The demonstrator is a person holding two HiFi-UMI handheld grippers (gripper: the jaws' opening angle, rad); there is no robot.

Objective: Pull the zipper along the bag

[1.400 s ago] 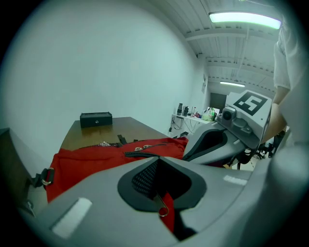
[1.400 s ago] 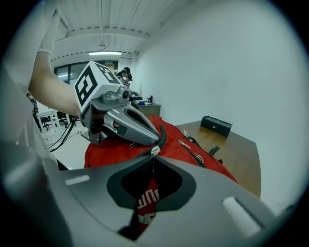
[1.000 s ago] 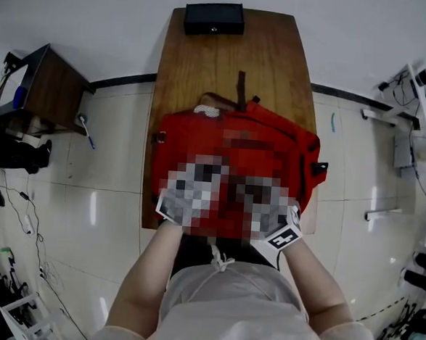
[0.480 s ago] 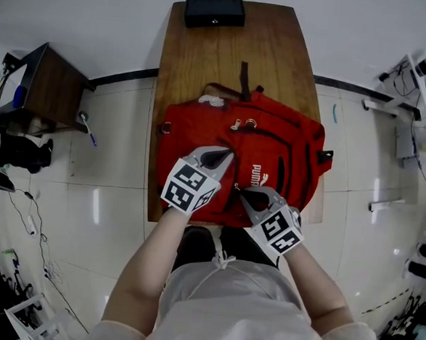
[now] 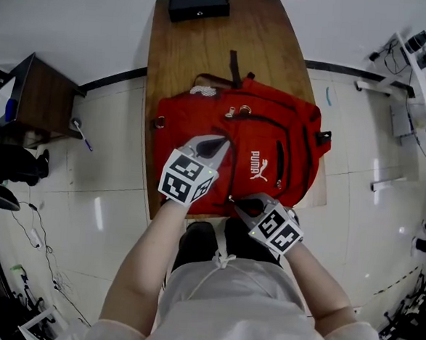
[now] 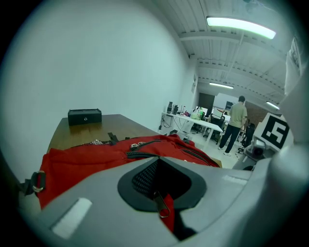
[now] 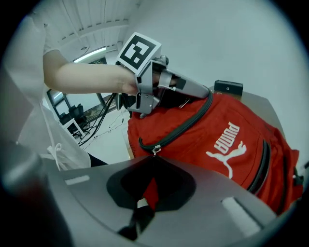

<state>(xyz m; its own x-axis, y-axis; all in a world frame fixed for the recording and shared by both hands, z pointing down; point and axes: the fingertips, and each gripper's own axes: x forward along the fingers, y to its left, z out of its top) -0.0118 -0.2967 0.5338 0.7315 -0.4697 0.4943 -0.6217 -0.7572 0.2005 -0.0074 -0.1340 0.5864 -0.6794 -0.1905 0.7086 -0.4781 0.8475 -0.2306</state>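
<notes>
A red backpack (image 5: 273, 144) lies flat on the wooden table (image 5: 207, 49). A black zipper (image 5: 231, 175) runs down its front between my two grippers. My left gripper (image 5: 220, 144) rests on the bag's middle. In the left gripper view it (image 6: 165, 216) is shut on a metal zipper pull (image 6: 161, 203) with a red tab. My right gripper (image 5: 234, 201) is at the bag's near edge. In the right gripper view it (image 7: 150, 187) is shut on the red tab under the zipper slider (image 7: 155, 149), and the left gripper's marker cube (image 7: 140, 52) shows behind.
A black box (image 5: 199, 3) sits at the table's far end. A dark side table (image 5: 36, 91) stands on the floor to the left. White fixtures (image 5: 386, 189) lie on the tiles to the right. A person (image 6: 236, 120) stands by distant desks.
My right gripper has drawn back toward the table's near edge with the tab, stretching the zipper line. The left gripper has stayed on the bag's middle.
</notes>
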